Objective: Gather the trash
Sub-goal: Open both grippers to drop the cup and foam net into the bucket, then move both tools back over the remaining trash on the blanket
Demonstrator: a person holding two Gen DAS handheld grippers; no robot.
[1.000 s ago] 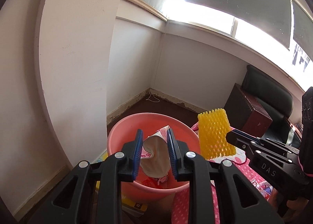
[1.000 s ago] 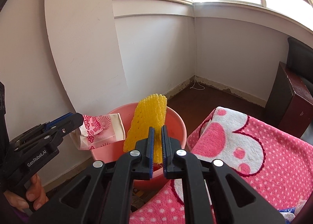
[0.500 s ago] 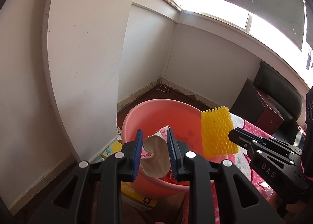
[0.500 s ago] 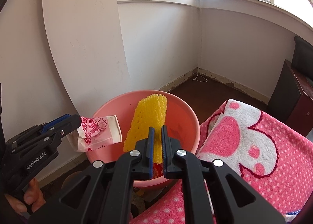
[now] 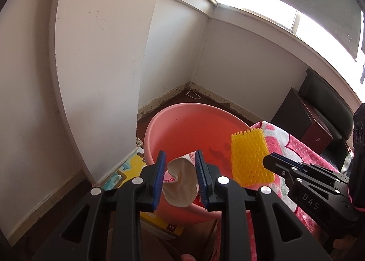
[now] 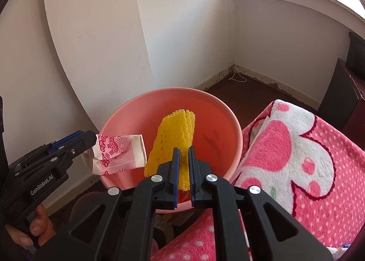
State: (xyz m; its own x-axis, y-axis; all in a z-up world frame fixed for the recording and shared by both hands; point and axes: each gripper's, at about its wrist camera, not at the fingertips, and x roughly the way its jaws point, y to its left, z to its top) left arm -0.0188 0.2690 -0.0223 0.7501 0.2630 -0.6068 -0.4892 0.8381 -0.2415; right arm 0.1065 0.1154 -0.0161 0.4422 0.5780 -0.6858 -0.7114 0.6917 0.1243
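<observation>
Over 1 pink basin (image 5: 182,128) on floor by wall corner: 2 grippers, each w/ 1 piece of trash.

Left gripper (image 5: 179,175): clamped on 1 crumpled paper cup (image 5: 180,186), white w/ red-pink floral print, squashed flat-ish btwn the 2 blue pads. Seen from right wrist view as left gripper (image 6: 91,139) pinching cup (image 6: 118,153) at its near end, cup sticking out sideways just above basin (image 6: 228,112) near-left rim. Jaws part-closed, cup width apart.

Right gripper (image 6: 183,165): narrow, pinching 1 yellow foam fruit net (image 6: 174,137) at lower edge; net standing up, leaning slightly left, over basin interior. From left wrist view, right gripper (image 5: 268,160) w/ net (image 5: 249,157) held over basin's right rim, next to blanket.

Count: 2 trash items in grip (1 cup, 1 net). Some red stuff at basin bottom, behind the fingers, can't tell what or how many. 1 basin. 1 pink blanket (image 6: 308,158), white w/ pink shapes & polka dots, touching basin's right side. 1 yellow box or book (image 5: 127,169) on floor under/beside basin, left. 1 dark brown cabinet (image 5: 303,124) far right; 1 black chair (image 5: 328,94) behind it. 1 hand (image 6: 29,229) visible on left gripper's handle, fingers wrapped round it.
</observation>
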